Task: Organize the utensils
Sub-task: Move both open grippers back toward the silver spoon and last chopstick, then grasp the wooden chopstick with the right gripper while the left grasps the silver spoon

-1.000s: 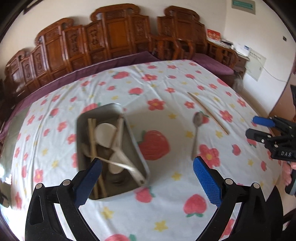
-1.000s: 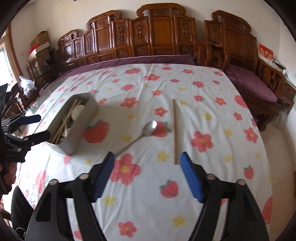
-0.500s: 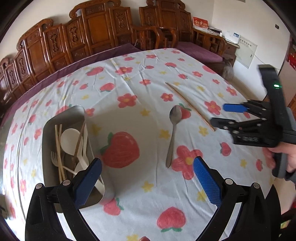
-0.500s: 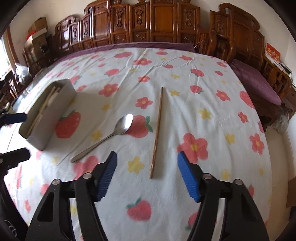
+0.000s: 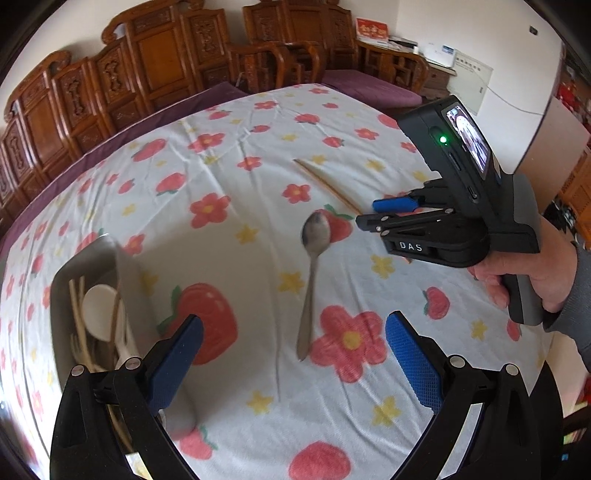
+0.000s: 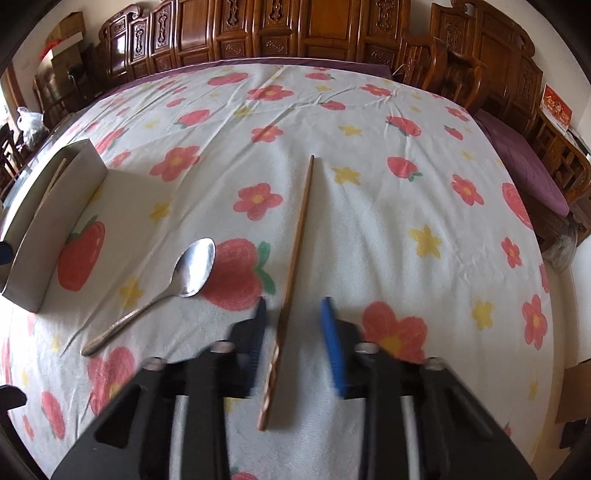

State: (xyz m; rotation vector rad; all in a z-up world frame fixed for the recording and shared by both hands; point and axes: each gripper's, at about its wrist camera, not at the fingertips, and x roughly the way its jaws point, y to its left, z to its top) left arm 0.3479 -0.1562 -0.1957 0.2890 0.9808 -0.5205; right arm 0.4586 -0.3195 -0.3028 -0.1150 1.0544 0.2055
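Observation:
A brown wooden chopstick [image 6: 299,229] lies on the flowered tablecloth, its near end between the blue pads of my right gripper [image 6: 293,308]. The jaws are closing, with a small gap still on each side of the stick. A metal spoon [image 6: 192,269] lies just left of it. In the left wrist view my left gripper [image 5: 294,319] hangs wide open above the handle of the spoon [image 5: 314,258] and holds nothing. The right gripper [image 5: 369,212], held by a hand [image 5: 535,280], covers the near end of the chopstick [image 5: 325,184].
A grey utensil box [image 5: 123,269] stands at the left with wooden chopsticks, a white spoon and a fork inside; its outer wall [image 6: 48,236] shows in the right wrist view. Carved wooden chairs [image 6: 332,29] line the table's far side.
Both grippers have come lower and nearer the utensils. The right jaws have narrowed around the chopstick's near end. The left gripper has shifted from over the box to over the spoon.

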